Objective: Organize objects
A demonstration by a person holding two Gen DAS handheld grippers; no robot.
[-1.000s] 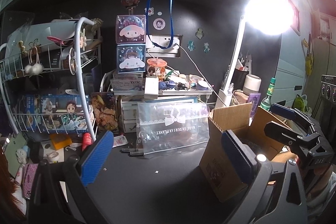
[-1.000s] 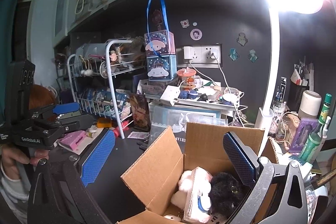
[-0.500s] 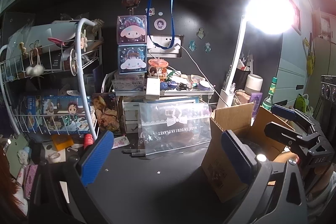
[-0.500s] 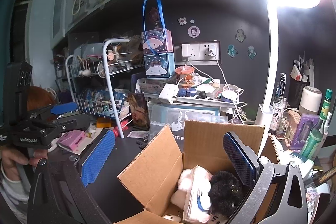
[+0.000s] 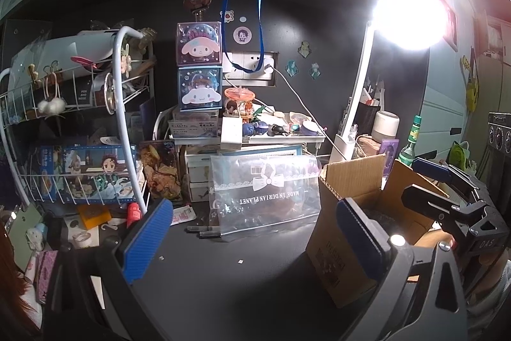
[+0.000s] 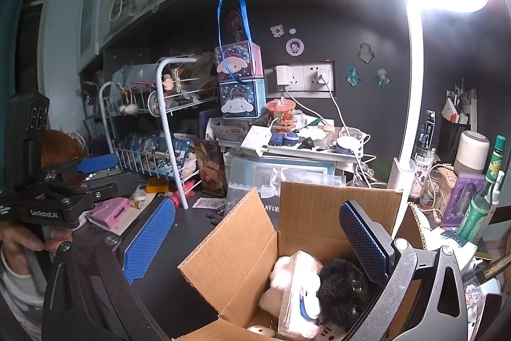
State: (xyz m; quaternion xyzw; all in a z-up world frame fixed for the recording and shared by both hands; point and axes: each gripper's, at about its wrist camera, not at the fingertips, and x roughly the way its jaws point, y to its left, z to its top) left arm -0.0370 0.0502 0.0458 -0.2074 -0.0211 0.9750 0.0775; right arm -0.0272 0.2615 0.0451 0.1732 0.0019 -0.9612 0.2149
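- Left gripper [image 5: 252, 242]: jaws wide, holding nothing, above bare dark counter [image 5: 223, 283].
- Just ahead of these jaws a clear zip pouch [image 5: 266, 192] leans upright; likely light, floppy and slippery, best pinched at its stiffer top edge.
- Right gripper [image 6: 255, 242]: jaws wide and empty over the open cardboard box [image 6: 316, 206], where a black plush [image 6: 343, 286] and white plush [image 6: 287, 274] lie; both are soft and light.

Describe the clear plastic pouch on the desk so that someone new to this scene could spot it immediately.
Start at the open cardboard box on the dark desk. Just left of it, a clear pouch leans upright against white drawers. Unlike its neighbours, it is see-through, with a white bow and upside-down lettering.
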